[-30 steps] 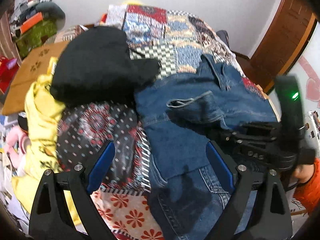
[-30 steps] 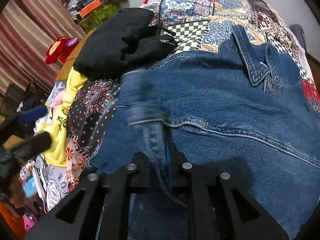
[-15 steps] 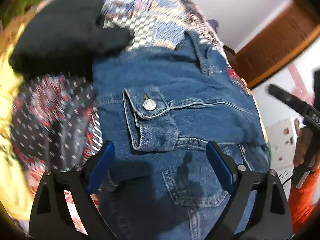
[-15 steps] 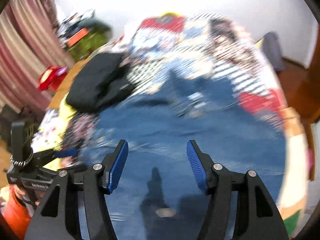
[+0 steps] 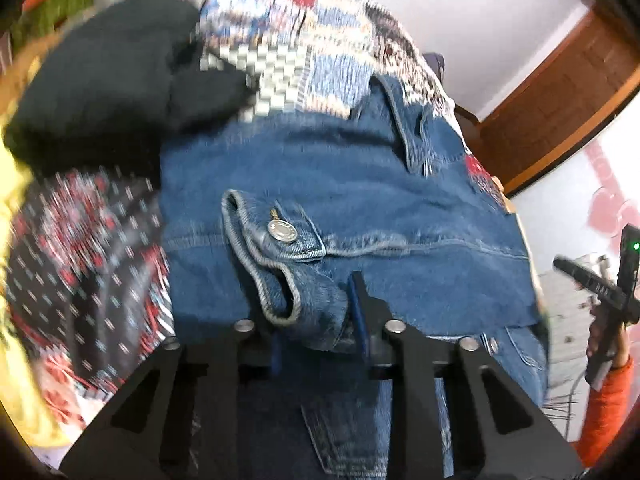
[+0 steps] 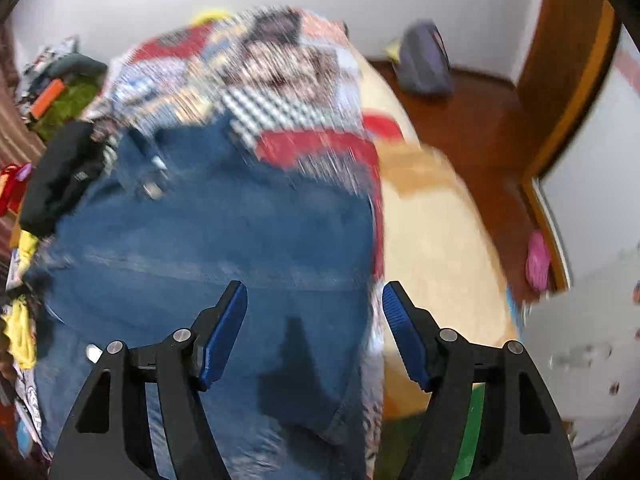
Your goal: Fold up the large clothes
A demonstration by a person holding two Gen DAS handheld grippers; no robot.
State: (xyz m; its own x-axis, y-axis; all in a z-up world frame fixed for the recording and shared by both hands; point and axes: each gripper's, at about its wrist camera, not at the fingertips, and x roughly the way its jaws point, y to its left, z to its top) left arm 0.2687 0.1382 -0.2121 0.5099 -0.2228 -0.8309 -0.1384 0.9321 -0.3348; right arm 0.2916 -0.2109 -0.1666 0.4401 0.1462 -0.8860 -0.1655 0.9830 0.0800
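A blue denim jacket (image 5: 360, 184) lies spread on a bed under a patchwork quilt (image 5: 320, 40). Its sleeve cuff (image 5: 288, 280), with a metal button (image 5: 282, 231), is bunched between the jaws of my left gripper (image 5: 316, 320). Those jaws are closing and the pads pinch the cuff. In the blurred right wrist view my right gripper (image 6: 315, 292) hovers over the jacket (image 6: 224, 232) near its right edge. Its jaws are opening and hold nothing.
A black garment (image 5: 104, 92) sits at the jacket's upper left, with yellow cloth (image 5: 12, 200) beyond it. Right of the jacket is bare cream mattress (image 6: 432, 220), then wooden floor with a grey bag (image 6: 424, 60). A hand in an orange sleeve (image 5: 608, 384) is at the right edge.
The left gripper moved down onto the cuff and closed on it. The right gripper let go of the sleeve, opened, and swung right to the jacket's right side.
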